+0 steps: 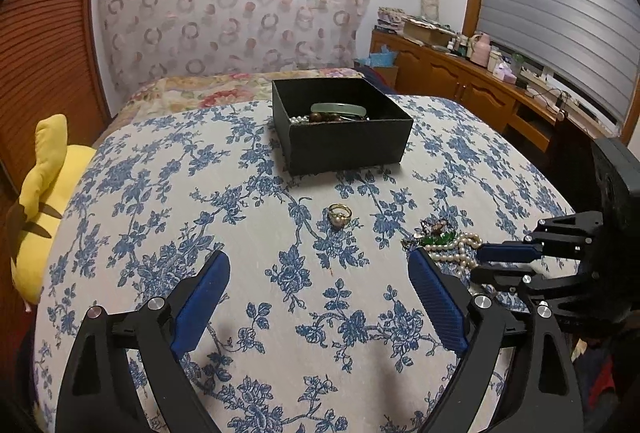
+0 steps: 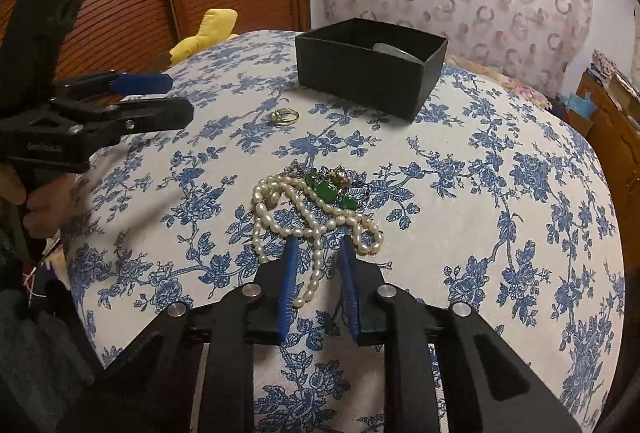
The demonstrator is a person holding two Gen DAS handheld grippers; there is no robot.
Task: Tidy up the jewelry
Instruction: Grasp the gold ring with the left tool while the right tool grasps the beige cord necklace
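Note:
A black open box (image 1: 344, 137) (image 2: 368, 69) stands on the blue-flowered cloth and holds a pale green bangle (image 1: 338, 109) and beads. A gold ring (image 1: 340, 213) (image 2: 285, 117) lies in front of it. A pearl necklace (image 2: 316, 221) (image 1: 460, 251) lies tangled with a green-stone piece (image 2: 326, 191). My left gripper (image 1: 320, 265) (image 2: 176, 97) is open and empty, short of the ring. My right gripper (image 2: 319, 245) (image 1: 480, 261) is partly open, its fingers straddling a pearl strand without gripping it.
A yellow plush toy (image 1: 44, 201) lies at the cloth's left edge. A wooden sideboard (image 1: 472, 81) with clutter runs along the right under the window. A patterned curtain (image 1: 232, 1) hangs behind.

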